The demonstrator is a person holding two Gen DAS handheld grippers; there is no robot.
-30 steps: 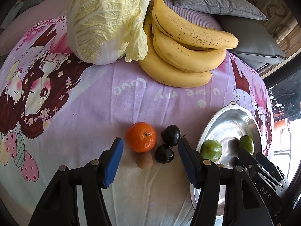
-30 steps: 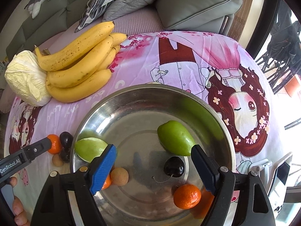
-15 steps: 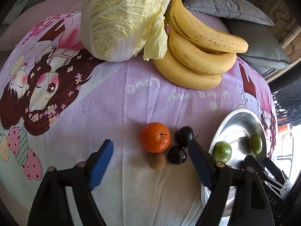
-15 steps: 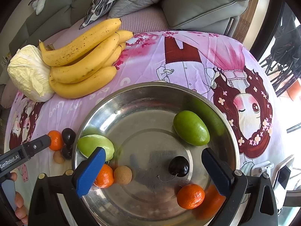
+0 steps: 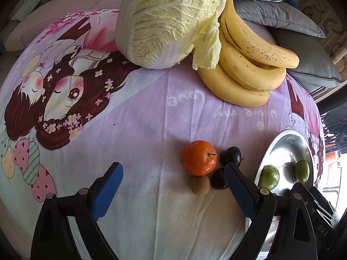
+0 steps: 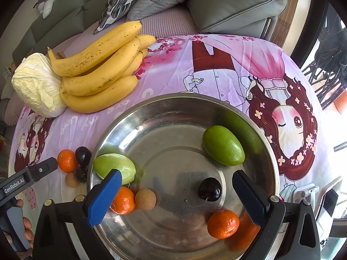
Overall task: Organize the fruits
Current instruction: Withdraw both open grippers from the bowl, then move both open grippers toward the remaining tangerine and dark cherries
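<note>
Your left gripper (image 5: 173,186) is opening, nothing between its jaws; the mandarin (image 5: 199,157), two cherries (image 5: 231,155) and brown fruit (image 5: 199,185) sit just ahead, near the bowl's rim (image 5: 263,162). Bare cloth (image 5: 141,143) lies open to their left. Your right gripper (image 6: 176,192) hangs spread wide over the bowl (image 6: 164,108), empty.

Left wrist view: steel bowl (image 5: 286,147) cut off by right gripper body; lower dark cherry (image 5: 218,178) partly behind a blue finger. Cabbage (image 5: 169,19) top cropped. Right wrist view: bowl's near rim cut off; one tangerine (image 6: 122,200) partly behind a finger.
</note>
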